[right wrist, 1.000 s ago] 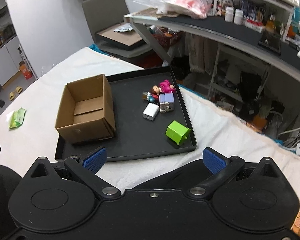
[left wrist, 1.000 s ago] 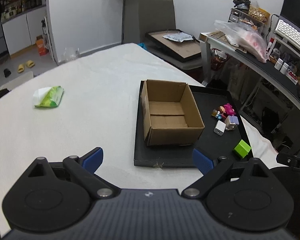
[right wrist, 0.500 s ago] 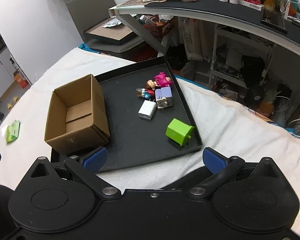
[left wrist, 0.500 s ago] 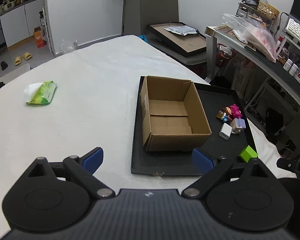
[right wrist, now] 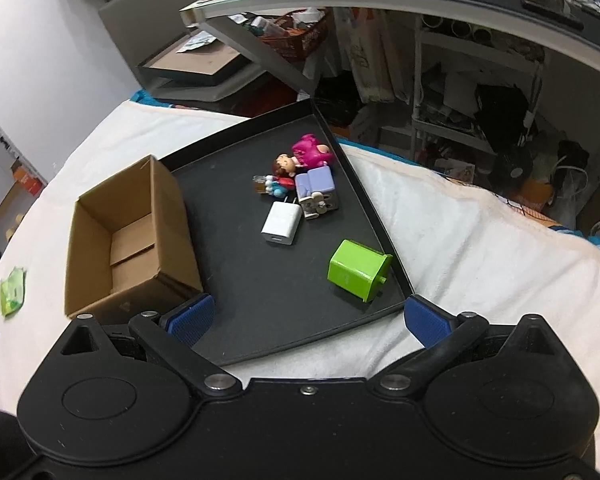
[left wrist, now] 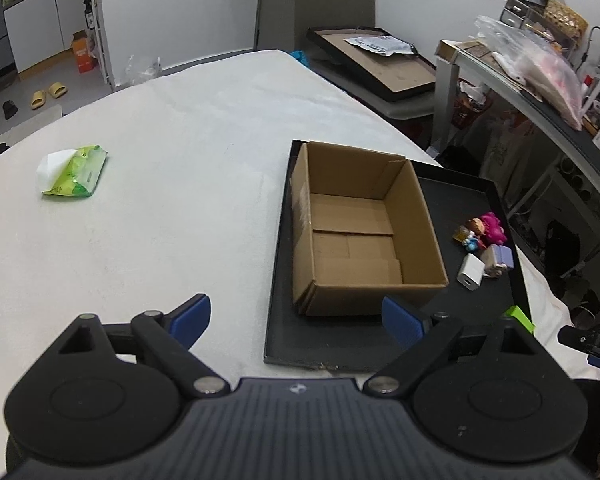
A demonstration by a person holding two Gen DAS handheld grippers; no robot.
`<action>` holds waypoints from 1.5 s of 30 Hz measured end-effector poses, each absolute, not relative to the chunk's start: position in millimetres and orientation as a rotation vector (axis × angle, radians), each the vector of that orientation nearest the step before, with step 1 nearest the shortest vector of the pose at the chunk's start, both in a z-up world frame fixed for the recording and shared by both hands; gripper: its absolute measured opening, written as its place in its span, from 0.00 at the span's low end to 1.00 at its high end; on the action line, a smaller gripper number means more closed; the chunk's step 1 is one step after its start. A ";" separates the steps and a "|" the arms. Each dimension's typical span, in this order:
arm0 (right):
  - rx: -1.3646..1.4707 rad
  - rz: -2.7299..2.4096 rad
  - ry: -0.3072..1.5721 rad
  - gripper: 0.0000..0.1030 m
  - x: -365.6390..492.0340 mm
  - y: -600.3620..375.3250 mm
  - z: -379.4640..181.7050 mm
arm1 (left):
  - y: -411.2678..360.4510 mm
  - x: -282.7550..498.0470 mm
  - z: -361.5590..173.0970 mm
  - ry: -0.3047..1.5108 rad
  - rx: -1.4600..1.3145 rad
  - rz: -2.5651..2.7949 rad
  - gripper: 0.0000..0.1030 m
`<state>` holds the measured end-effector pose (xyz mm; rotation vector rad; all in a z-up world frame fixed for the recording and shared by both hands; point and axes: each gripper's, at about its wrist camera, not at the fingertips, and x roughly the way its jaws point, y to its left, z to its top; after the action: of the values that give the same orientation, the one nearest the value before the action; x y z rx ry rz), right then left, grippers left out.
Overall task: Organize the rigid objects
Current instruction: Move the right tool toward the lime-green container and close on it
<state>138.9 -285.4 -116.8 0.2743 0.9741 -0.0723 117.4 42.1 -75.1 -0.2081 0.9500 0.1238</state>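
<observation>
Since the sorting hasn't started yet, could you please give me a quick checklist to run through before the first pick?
1. Brown cardboard box open and empty: ok.
2. Right gripper open, holding nothing: ok.
3. Left gripper open, holding nothing: ok.
4. Green plastic block stands apart from the other items, near the black tray corner: ok.
5. White charger cube free of the lilac toy block: cannot tell.
</observation>
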 end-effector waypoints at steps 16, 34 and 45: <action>0.335 -0.193 1.058 0.92 189.3 -302.0 -150.3 | 48.0 173.9 -103.0 1.026 -0.207 0.147 0.75; 0.343 -0.258 1.213 0.86 240.4 -305.8 -207.0 | 52.1 227.9 -158.6 1.174 -0.206 0.187 0.56; 0.371 -0.282 1.289 0.75 262.9 -309.2 -236.8 | 47.8 253.7 -176.6 1.231 -0.195 0.198 0.27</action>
<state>262.9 -309.2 -236.8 0.3712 1.2895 -0.2817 253.7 47.8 -176.6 -0.1952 1.2312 0.1980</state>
